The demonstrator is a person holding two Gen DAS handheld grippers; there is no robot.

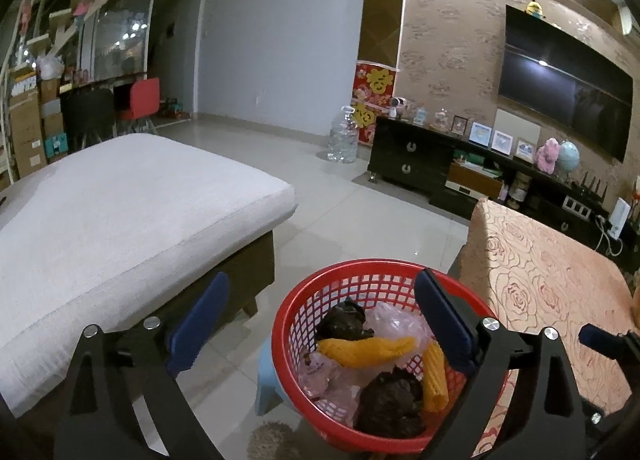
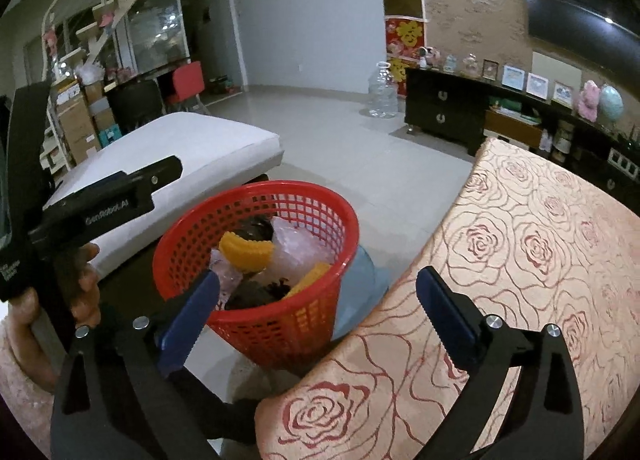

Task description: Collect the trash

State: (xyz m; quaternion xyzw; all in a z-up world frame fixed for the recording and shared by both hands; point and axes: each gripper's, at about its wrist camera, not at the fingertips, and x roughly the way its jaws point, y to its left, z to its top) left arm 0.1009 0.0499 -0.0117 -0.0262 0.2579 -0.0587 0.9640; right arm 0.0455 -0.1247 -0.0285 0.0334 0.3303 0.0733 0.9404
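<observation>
A red mesh basket [image 1: 296, 324] [image 2: 280, 320] stands on a light blue stool [image 1: 268, 372] [image 2: 364, 280]. It holds yellow ridged pieces [image 1: 372, 348] [image 2: 246, 252], dark crumpled wads [image 1: 390, 404] [image 2: 256, 292] and clear plastic wrap [image 1: 396, 320] [image 2: 296, 248]. My left gripper [image 1: 320, 324] is open and empty, just above the basket's near left side; it also shows at the left of the right wrist view [image 2: 120, 188]. My right gripper [image 2: 316, 320] is open and empty, over the basket's near side and the table edge.
A table with a rose-pattern cloth [image 1: 552, 300] [image 2: 520, 280] stands right of the basket. A white cushioned bench [image 1: 120, 220] [image 2: 172, 156] stands to its left. A black TV cabinet [image 1: 440, 164], a water jug [image 1: 343, 136] and tiled floor [image 1: 360, 212] lie beyond.
</observation>
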